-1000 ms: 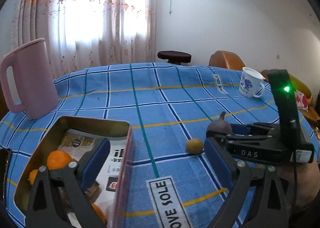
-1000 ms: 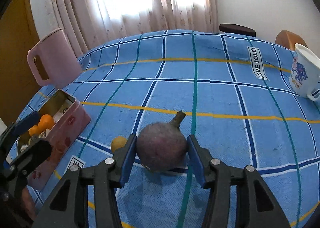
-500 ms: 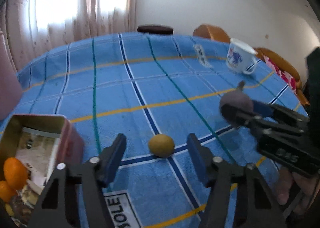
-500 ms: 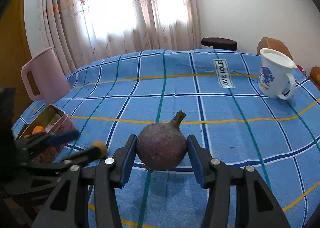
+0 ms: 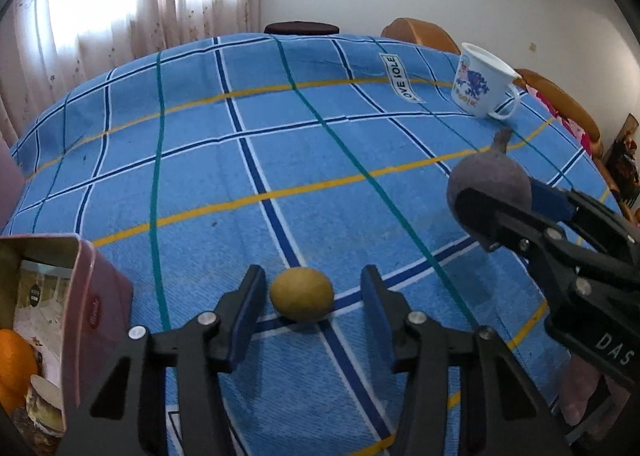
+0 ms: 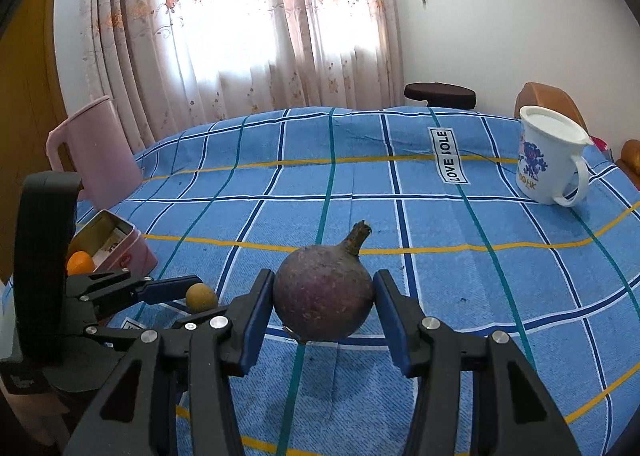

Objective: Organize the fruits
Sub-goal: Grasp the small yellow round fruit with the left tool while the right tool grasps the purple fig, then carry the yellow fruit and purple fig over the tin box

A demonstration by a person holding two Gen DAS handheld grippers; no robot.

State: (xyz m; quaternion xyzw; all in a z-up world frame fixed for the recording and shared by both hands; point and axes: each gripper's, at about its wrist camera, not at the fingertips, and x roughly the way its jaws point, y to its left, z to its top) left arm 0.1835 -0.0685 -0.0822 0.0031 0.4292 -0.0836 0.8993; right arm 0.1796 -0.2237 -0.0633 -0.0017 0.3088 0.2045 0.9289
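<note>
A small yellow-brown fruit [image 5: 301,294] lies on the blue checked tablecloth [image 5: 280,160]. My left gripper [image 5: 314,302] is open, its pads on either side of the fruit with small gaps. It also shows in the right wrist view [image 6: 201,297]. My right gripper [image 6: 323,306] is shut on a dark purple round fruit [image 6: 323,300] with a stem, held above the cloth. The purple fruit also shows in the left wrist view [image 5: 490,182]. A pink tin box [image 5: 86,296] at the left holds oranges [image 5: 14,368].
A white mug with a blue print [image 5: 482,82] stands at the far right. A pink jug [image 6: 94,152] stands at the far left near the curtain. Wooden chair backs [image 5: 420,34] rise beyond the table's far edge.
My left gripper swung right from the tin box and came down around the yellow-brown fruit. My right gripper lifted the purple fruit off the cloth.
</note>
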